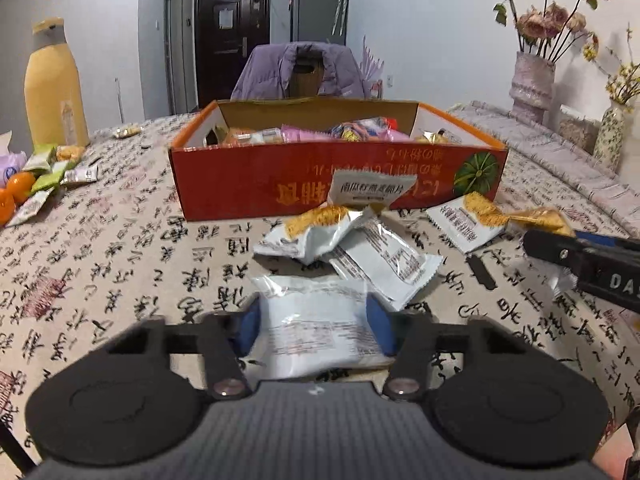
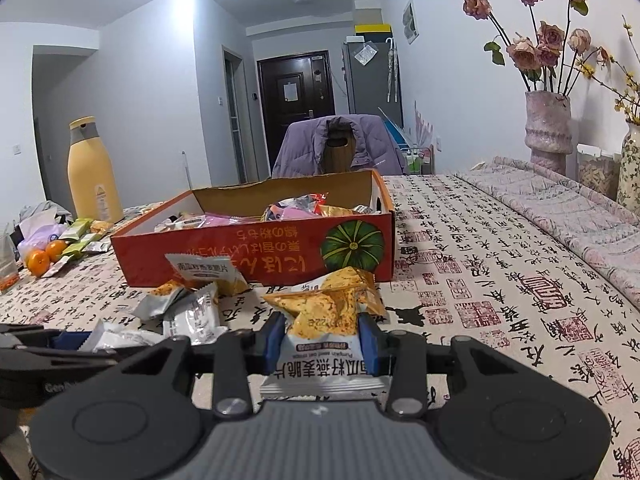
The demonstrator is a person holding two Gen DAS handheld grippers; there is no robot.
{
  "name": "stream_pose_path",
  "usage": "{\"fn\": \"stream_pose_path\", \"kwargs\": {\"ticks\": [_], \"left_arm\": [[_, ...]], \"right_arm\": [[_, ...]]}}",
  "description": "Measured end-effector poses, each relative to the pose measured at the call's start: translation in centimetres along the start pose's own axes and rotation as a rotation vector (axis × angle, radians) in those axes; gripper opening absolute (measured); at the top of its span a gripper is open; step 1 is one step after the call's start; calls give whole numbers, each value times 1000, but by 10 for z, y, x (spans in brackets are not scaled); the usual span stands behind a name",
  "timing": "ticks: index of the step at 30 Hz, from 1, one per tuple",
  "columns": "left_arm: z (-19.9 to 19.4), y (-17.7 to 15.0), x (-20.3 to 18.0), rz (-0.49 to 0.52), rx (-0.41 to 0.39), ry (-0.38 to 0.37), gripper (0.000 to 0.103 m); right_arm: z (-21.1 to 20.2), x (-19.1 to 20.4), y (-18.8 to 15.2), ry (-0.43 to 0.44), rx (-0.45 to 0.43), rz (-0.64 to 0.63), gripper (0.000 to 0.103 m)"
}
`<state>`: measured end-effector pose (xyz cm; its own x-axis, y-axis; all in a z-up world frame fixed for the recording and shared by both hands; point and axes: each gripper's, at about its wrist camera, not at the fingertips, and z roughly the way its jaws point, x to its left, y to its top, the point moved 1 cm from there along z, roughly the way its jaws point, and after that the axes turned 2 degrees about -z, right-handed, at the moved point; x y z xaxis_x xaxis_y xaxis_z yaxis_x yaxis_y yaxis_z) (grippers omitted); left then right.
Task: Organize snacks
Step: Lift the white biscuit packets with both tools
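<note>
Gripper pair, each pinching one white foil snack packet: left gripper, right gripper.
Four more packets lie loose before one orange cardboard box on the calligraphy-print worktop.

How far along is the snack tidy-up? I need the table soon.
Partly done: the orange box already holds mixed snacks. In hand: the left claw is shut on a white packet, and the right claw on an oat crisp packet. Left: loose packets before the box, plus green packets by the oranges.
</note>
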<state>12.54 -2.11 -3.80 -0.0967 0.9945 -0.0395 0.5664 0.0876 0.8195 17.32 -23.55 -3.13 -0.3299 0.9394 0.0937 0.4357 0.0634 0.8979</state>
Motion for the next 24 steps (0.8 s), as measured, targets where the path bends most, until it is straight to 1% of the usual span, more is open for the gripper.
{"fn": "stream_pose_path", "kwargs": {"ticks": [3, 8, 10, 11, 12, 13, 15, 16, 18, 21, 24], "left_arm": [[-7, 3, 3, -1, -27, -9, 29], [-12, 6, 5, 2, -44, -7, 30], [-13, 6, 5, 0, -46, -2, 36], [-12, 7, 5, -2, -41, 1, 49], [-12, 7, 5, -4, -38, 4, 66], [-12, 7, 5, -6, -38, 7, 78], [-11, 5, 2, -3, -38, 2, 82], [-10, 5, 0, 0, -29, -4, 88], [-7, 4, -4, 1, -16, -9, 95], [-3, 1, -12, 17, -2, -4, 99], [4, 0, -14, 18, 23, 8, 101]], "right_arm": [[-1, 1, 0, 2, -1, -1, 39], [-2, 3, 0, 6, -3, -5, 39], [-2, 4, 0, 6, -5, -5, 39], [-3, 4, 0, 6, -6, -5, 39], [-3, 3, 0, 6, -6, -4, 39], [-3, 3, 0, 6, -6, -4, 39], [-4, 2, 0, 5, -7, -2, 39], [-4, 2, -1, 5, -7, -1, 39], [-3, 0, -1, 4, -5, 2, 39], [-3, -1, -2, 5, -4, 4, 39], [-3, -3, -3, 5, -3, 8, 39]]}}
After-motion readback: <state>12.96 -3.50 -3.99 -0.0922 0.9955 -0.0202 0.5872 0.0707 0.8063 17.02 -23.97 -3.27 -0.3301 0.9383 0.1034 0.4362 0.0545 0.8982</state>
